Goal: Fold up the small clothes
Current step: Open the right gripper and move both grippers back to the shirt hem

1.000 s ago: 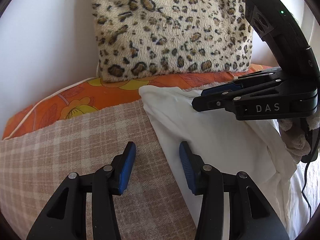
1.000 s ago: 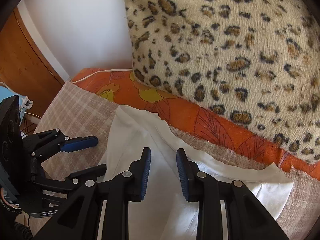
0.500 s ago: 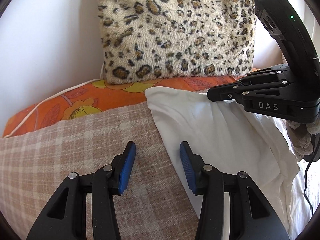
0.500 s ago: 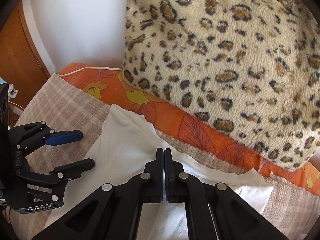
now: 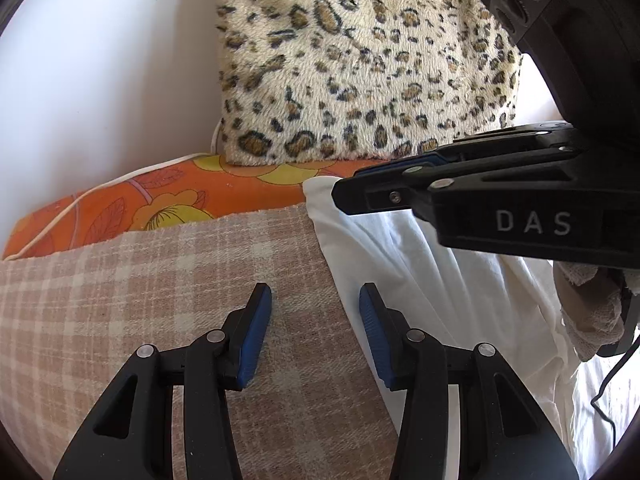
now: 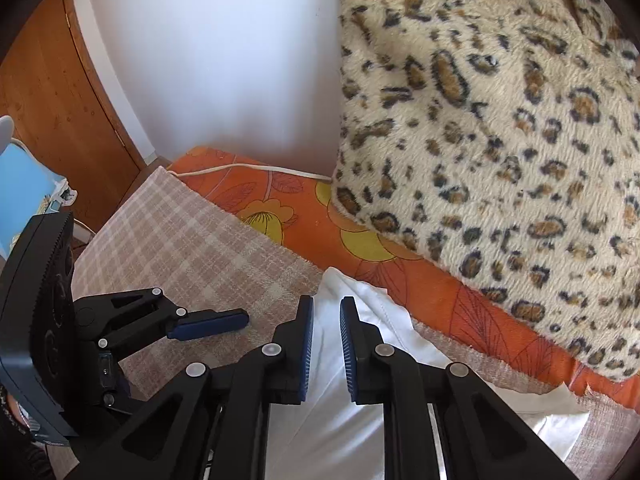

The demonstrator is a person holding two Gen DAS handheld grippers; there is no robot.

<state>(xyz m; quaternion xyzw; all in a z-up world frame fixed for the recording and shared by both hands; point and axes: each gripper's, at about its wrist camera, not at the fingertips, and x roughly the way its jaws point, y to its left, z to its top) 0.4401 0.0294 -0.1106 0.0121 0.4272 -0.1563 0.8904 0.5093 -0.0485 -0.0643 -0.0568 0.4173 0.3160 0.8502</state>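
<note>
Bed surface: a pink-beige checked blanket (image 5: pixel 168 300) is covering it, spreading toward the near edge. An orange flowered sheet (image 6: pixel 320 224) is showing beyond the blanket's far edge, running along the white wall. A leopard-print plush cushion (image 6: pixel 500 128) is sitting on the sheet, behind the blanket. A white garment (image 5: pixel 432 280) is lying directly on the blanket, its far corner reaching the sheet.
</note>
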